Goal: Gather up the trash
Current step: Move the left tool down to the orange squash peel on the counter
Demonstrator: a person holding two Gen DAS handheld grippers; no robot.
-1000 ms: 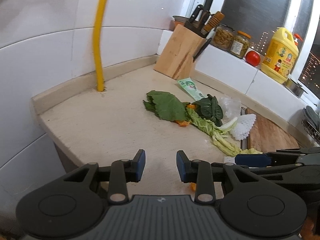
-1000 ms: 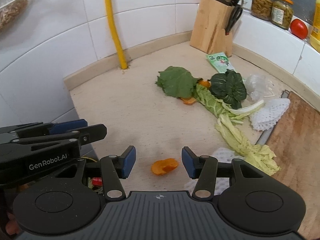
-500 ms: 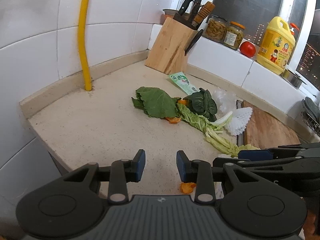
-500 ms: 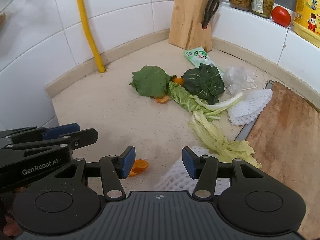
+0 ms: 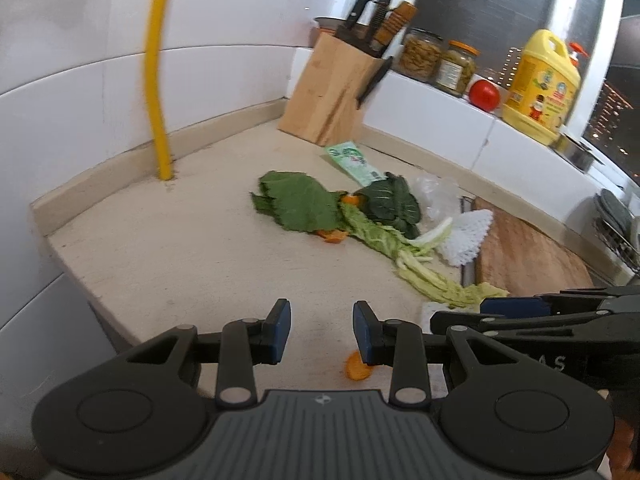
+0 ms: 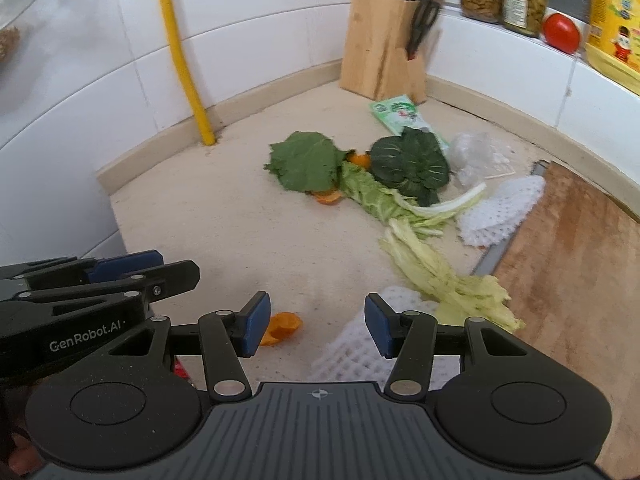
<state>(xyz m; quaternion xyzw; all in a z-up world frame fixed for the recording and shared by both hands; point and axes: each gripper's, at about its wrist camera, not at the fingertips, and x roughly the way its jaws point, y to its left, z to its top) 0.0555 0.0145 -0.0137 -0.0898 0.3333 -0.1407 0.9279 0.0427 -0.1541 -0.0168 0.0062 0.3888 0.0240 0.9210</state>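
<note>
Near the front edge of the beige worktop (image 6: 224,216), both tools hang side by side, pointing down at the scraps. The left tool (image 5: 321,330) has its jaws a narrow gap apart, nothing between them, an orange peel (image 5: 357,369) just below its right finger. The right tool (image 6: 316,326) stands wider and empty; white foam netting (image 6: 352,350) lies under its gap. Farther back, green leaves (image 6: 306,160), pale cabbage stalks (image 6: 436,272) and a green wrapper (image 6: 400,114) are strewn beside the wooden cutting board (image 6: 580,240).

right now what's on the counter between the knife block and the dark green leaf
A green printed packet lies flat between the knife block and the dark green leaf, clearest in the right wrist view.
</note>
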